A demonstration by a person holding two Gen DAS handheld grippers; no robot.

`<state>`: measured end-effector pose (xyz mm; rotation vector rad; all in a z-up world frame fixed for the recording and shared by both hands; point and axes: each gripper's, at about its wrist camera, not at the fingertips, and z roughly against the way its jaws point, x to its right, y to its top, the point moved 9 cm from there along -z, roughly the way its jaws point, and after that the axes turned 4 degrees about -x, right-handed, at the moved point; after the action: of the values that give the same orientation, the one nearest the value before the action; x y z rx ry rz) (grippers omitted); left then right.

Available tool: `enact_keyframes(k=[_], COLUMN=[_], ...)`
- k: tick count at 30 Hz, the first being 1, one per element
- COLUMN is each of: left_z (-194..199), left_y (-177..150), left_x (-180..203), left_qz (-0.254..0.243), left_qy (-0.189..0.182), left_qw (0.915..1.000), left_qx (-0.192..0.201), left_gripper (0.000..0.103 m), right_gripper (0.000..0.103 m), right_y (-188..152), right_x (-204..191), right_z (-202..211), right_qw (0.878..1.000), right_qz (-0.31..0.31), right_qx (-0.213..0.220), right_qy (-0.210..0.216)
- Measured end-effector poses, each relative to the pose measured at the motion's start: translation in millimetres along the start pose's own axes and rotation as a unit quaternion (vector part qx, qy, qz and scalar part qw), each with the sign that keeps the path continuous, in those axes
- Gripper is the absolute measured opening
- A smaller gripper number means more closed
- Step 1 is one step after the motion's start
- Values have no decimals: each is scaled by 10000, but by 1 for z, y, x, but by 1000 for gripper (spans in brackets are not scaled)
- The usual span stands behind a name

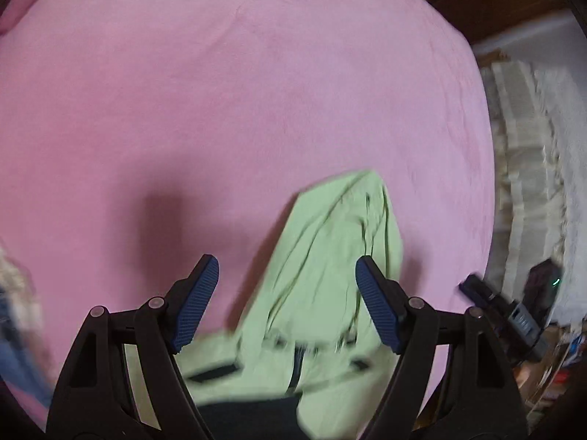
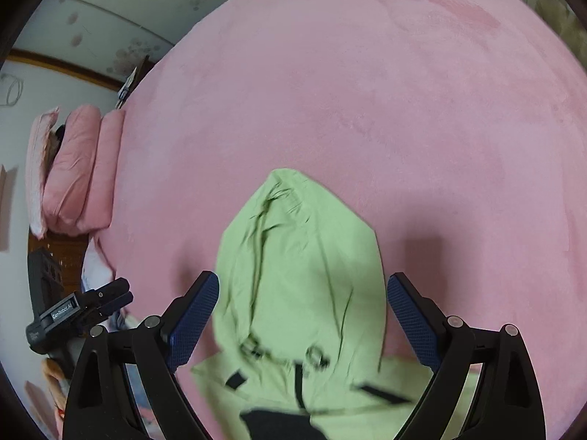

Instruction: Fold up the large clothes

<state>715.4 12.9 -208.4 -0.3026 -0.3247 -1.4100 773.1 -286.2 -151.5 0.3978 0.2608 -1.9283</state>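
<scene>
Two grippers hang open over a light-green hooded garment point(image 2: 301, 275) on pink bedding point(image 2: 367, 91): left gripper point(image 1: 286, 304), right gripper point(image 2: 302, 319), nothing held. Pink pillows point(image 2: 77, 172) stacked aside.

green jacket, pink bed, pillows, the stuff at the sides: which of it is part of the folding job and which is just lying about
Part of the job:
- green jacket
- pink bed cover it lies on
- left gripper, open
- right gripper, open

Just lying about:
- pink pillows
- pale shaggy rug
</scene>
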Motion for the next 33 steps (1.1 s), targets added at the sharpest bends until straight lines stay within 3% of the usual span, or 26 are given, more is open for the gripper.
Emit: enact_keyframes(k=[3,6,10,12,17,18,20,22,24,27,33], left_z=[-36,-69,-107,-121,-131,-136,-143,-143,-136,-116,-66], left_y=[6,2,-23,-30,-33,-32,-35,-38,-46,-58,-79], left_x=[-6,-20,-44,-47,-28,-25,-17,-6,15,32,40], left_qz=[263,444,687,712,388,380,277,-208,-891,-1412,-1836], left_qy=[-859,-1311,-1433,-1477,-1524,-1478,-1328,-822,-674,-882,-1219], left_qw=[9956,9900,9870,9864,9862,9865,9886,9931,9888,9797,9665], left_qx=[269,285,233,111,521,588,659,809,989,1119,1317], left_gripper=[75,75,74,73,71,67,12,6,3,2,2], right_gripper=[94,89,73,71,38,36,21,18,10,9,7], right_y=[9,19,26,33,48,46,49,50,45,49,43], right_x=[28,64,91,94,85,82,72,58,47,38,33], right_z=[-40,-72,-86,-84,-74,-74,-69,-60,-50,-23,32], right_qw=[9971,9924,9910,9905,9869,9886,9931,9913,9862,9785,9678], right_qz=[-547,-979,-1061,-985,-845,-757,-369,-4,207,473,1013], right_qx=[-90,-113,-73,28,91,93,180,355,509,618,762], right_qy=[528,736,816,957,1369,1296,1102,1267,1560,1912,2177])
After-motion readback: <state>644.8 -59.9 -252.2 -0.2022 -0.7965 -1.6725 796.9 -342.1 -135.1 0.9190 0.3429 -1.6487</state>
